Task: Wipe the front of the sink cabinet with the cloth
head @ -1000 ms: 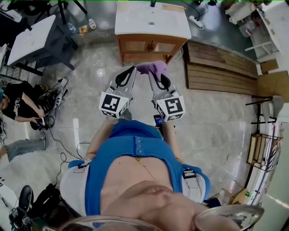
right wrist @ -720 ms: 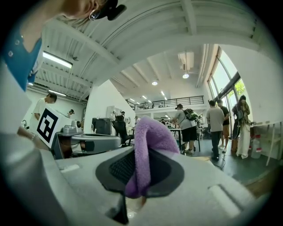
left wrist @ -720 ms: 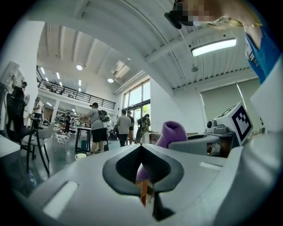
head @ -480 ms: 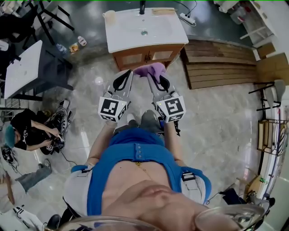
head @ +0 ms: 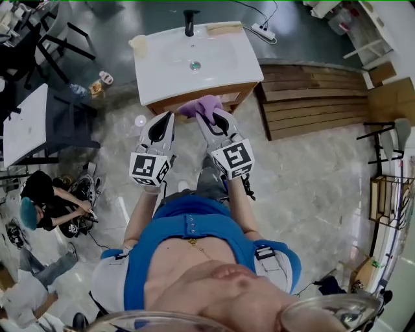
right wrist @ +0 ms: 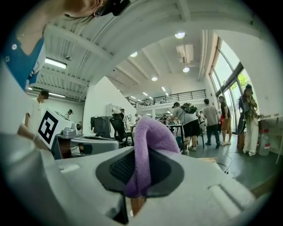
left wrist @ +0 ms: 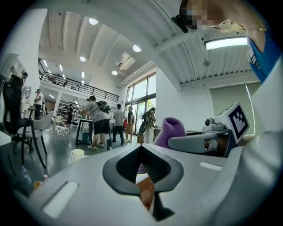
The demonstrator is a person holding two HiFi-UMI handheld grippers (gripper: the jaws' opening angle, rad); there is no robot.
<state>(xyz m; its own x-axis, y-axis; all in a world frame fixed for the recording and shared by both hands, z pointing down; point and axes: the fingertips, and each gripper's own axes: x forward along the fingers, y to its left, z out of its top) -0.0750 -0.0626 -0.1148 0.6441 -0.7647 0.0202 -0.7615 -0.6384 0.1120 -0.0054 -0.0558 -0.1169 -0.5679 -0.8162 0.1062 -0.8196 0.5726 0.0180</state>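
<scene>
While your right gripper [head: 213, 118] has its jaws clamped on the purple cloth [head: 202, 105], held near the sink cabinet [head: 237, 94] front, I reckon the wiping's all left to do. Your left gripper [head: 163, 122] has its jaws together, empty.

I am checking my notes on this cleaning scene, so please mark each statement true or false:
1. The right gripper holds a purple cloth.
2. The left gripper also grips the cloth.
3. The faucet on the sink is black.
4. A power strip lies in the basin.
1. True. The right gripper is closed on the purple cloth.
2. False. The left gripper has its jaws together with nothing between them; the cloth is beside it.
3. True. The faucet is black.
4. False. The power strip lies on the floor behind the cabinet, not in the basin.
</scene>
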